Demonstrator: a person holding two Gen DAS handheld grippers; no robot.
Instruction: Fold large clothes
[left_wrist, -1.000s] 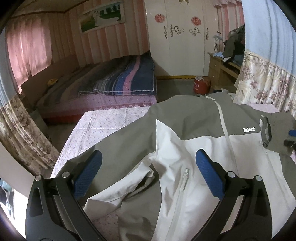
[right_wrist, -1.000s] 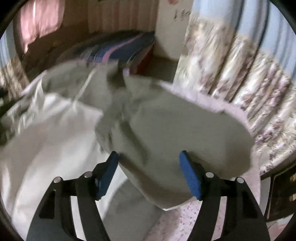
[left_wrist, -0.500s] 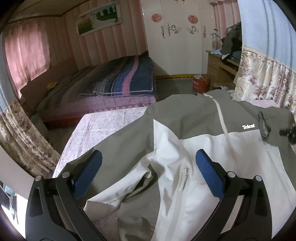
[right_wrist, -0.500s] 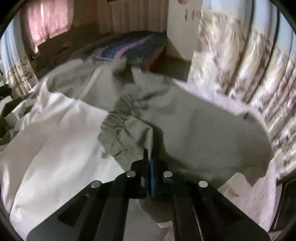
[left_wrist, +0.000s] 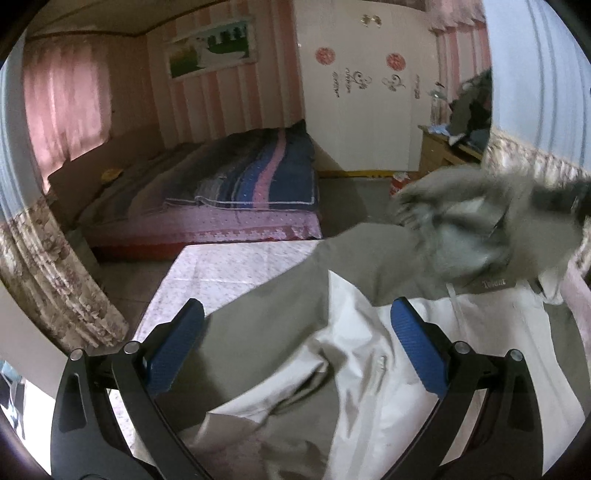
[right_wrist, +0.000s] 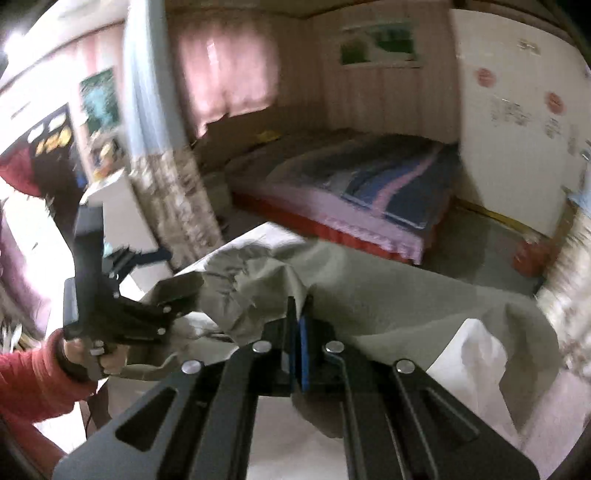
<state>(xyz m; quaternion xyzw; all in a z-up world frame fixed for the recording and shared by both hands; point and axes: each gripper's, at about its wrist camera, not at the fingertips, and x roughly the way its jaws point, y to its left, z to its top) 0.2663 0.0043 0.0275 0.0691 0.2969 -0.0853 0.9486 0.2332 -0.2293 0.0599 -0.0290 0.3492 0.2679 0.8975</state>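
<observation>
A grey and white jacket (left_wrist: 362, 354) lies spread on a table with a pink flowered cloth (left_wrist: 221, 273). My left gripper (left_wrist: 295, 350) is open and empty, hovering over the jacket's left side. My right gripper (right_wrist: 300, 325) is shut on the jacket's grey sleeve (right_wrist: 255, 295) and holds it lifted over the jacket body (right_wrist: 406, 314). In the left wrist view the raised sleeve (left_wrist: 480, 229) is a blurred grey mass at upper right. The left gripper (right_wrist: 155, 314) also shows in the right wrist view, held by a hand in a red sleeve.
A bed with a striped blue and pink quilt (left_wrist: 251, 184) stands beyond the table. Flowered curtains (left_wrist: 48, 280) hang at the left and a white wardrobe (left_wrist: 362, 110) and a wooden desk (left_wrist: 447, 155) stand at the back.
My right gripper closed on the grey sleeve, then lifted it and swung it left over the jacket body. My left gripper stayed open, nearly still.
</observation>
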